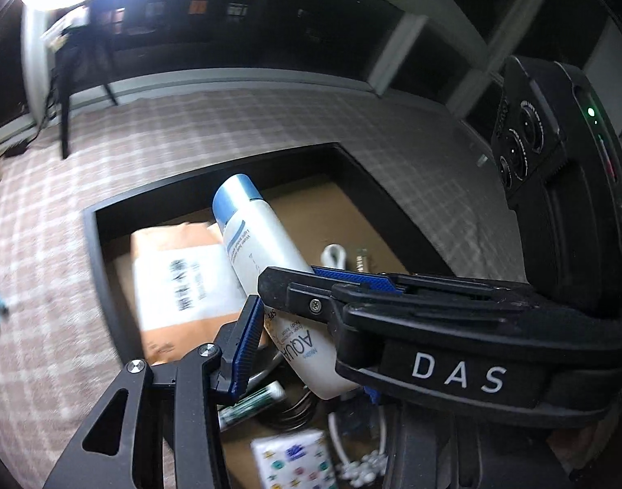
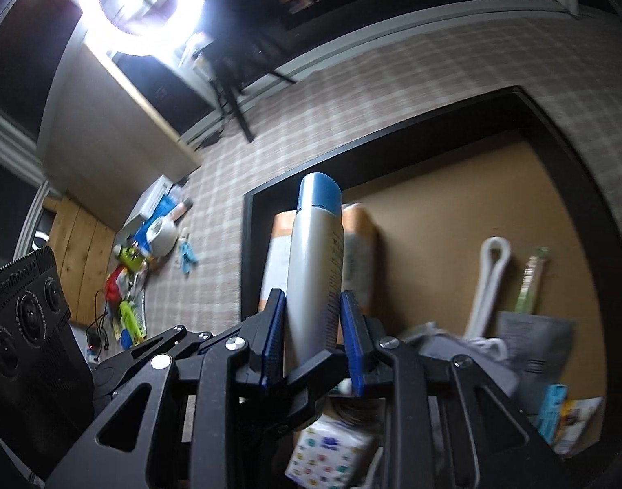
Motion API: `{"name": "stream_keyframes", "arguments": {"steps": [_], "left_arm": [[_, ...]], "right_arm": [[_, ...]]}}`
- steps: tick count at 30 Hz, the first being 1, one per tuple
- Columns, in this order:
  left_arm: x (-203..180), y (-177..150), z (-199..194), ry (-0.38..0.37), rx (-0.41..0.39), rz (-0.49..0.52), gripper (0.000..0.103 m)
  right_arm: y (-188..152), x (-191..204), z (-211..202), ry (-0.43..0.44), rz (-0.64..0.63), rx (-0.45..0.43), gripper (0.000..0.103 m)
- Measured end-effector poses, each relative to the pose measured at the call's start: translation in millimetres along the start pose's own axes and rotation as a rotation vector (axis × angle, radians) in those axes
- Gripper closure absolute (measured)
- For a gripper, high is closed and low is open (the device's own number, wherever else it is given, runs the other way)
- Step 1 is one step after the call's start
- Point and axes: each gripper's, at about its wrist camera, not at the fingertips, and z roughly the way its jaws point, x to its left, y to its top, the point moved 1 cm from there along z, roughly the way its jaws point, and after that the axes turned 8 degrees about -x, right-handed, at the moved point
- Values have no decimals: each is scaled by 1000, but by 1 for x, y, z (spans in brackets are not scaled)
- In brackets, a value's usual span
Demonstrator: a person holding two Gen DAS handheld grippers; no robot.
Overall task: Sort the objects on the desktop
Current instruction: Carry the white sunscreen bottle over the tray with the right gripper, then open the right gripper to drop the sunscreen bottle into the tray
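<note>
Right tool (image 2: 313, 336) clamped on lotion bottle (image 2: 315, 269) above the black box (image 2: 555, 130); left tool (image 1: 294, 305) likewise clamps it.

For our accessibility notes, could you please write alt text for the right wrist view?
The right gripper clamps a white bottle with a blue cap between its blue pads, above a black-rimmed box holding paper packs, a tissue packet and white cords. To the left, small items lie scattered on the checked tablecloth; a ring light glares at top left.
</note>
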Motion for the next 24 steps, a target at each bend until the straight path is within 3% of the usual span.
{"name": "stream_keyframes", "arguments": {"steps": [5, 7, 9, 13, 24], "left_arm": [[-17, 6, 10, -16, 1, 34, 63], [-22, 8, 13, -12, 5, 38, 57], [-22, 9, 18, 5, 20, 36, 42], [-21, 7, 17, 8, 18, 37, 41], [28, 6, -14, 76, -34, -52, 41]], "right_arm": [[6, -17, -14, -17, 24, -28, 76], [8, -22, -19, -23, 33, -37, 75], [11, -26, -25, -29, 51, -58, 73], [19, -25, -38, -52, 53, -120, 57], [21, 7, -22, -35, -6, -104, 57]]}}
